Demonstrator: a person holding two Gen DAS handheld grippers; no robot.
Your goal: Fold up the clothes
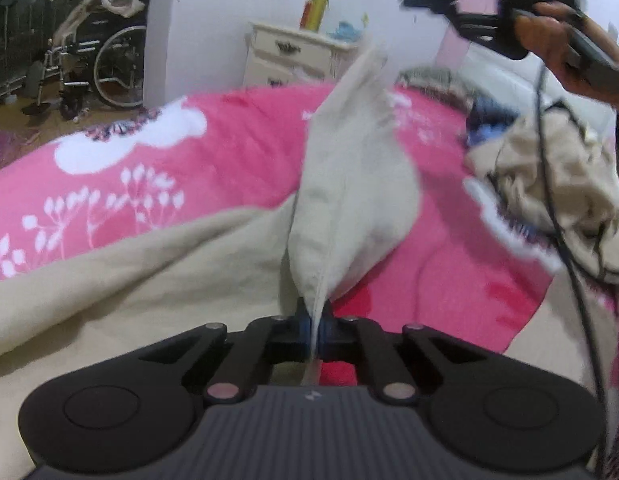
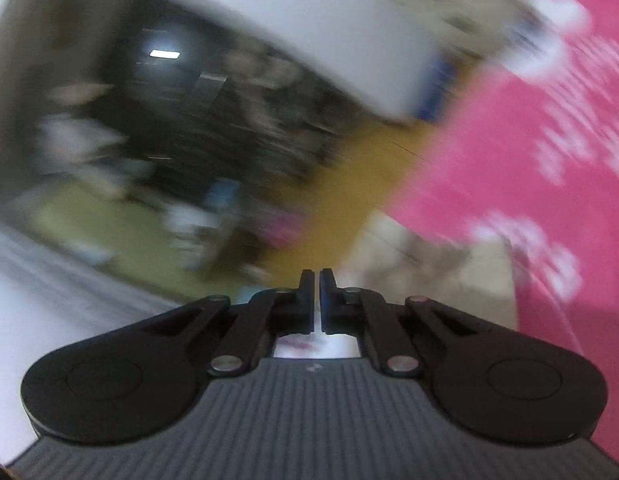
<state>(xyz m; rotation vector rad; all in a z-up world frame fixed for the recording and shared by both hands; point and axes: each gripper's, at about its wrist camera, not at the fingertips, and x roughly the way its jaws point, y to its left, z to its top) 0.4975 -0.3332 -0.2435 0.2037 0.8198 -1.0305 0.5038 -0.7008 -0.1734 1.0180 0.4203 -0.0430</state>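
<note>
Covering most of the left wrist view, a pink bed cover (image 1: 229, 160) with white flowers holds the work. A beige cloth (image 1: 109, 280) lies across its near side, and a crumpled heap of clothes (image 1: 549, 200) sits at the right. From that cloth a cream flap (image 1: 349, 184) rises, its long axis running up and away from the camera to a tip near the white cabinet (image 1: 293, 56). It looks light and limp, likely to sag wherever unsupported, so a hem or corner is the best hold. The left gripper (image 1: 316, 320) is clamped on the flap's lower edge. The right gripper (image 2: 316, 288), held in a hand (image 1: 565, 52) above the heap, has its jaws together with nothing between them.
</note>
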